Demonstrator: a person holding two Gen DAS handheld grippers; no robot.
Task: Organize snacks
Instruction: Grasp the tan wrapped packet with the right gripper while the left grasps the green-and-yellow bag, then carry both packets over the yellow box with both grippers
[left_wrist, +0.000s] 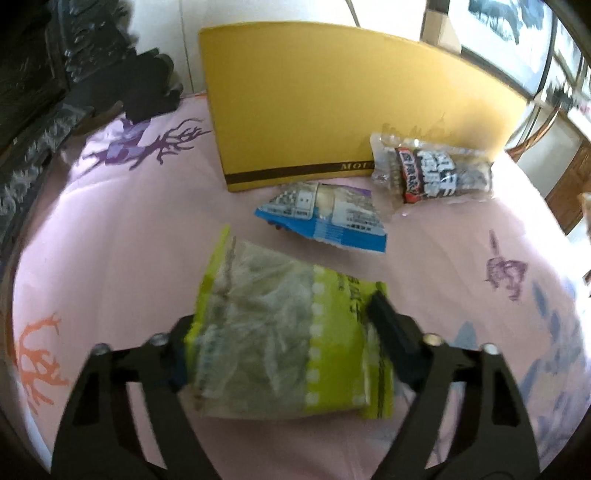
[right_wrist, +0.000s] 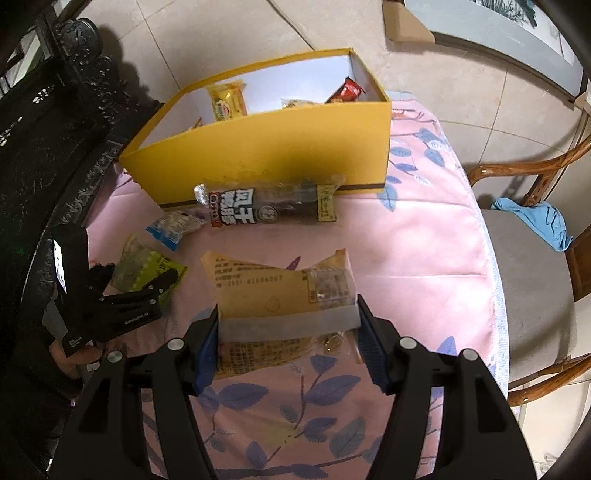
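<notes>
Both grippers (left_wrist: 284, 339) (right_wrist: 286, 339) clench packets (left_wrist: 280, 332) (right_wrist: 284, 291); yellow box (right_wrist: 258, 155) holds 3 visible snacks (right_wrist: 226, 99).

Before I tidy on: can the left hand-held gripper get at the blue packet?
Probably not yet: the left hand-held gripper is closed around the green packet. The blue packet lies just ahead on the pink cloth, nothing between.

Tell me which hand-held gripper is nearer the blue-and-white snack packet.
Left. The left hand-held gripper, around the green packet, sits just short of the blue-and-white packet. The right hand-held gripper is farther right, around the yellow packet.
</notes>
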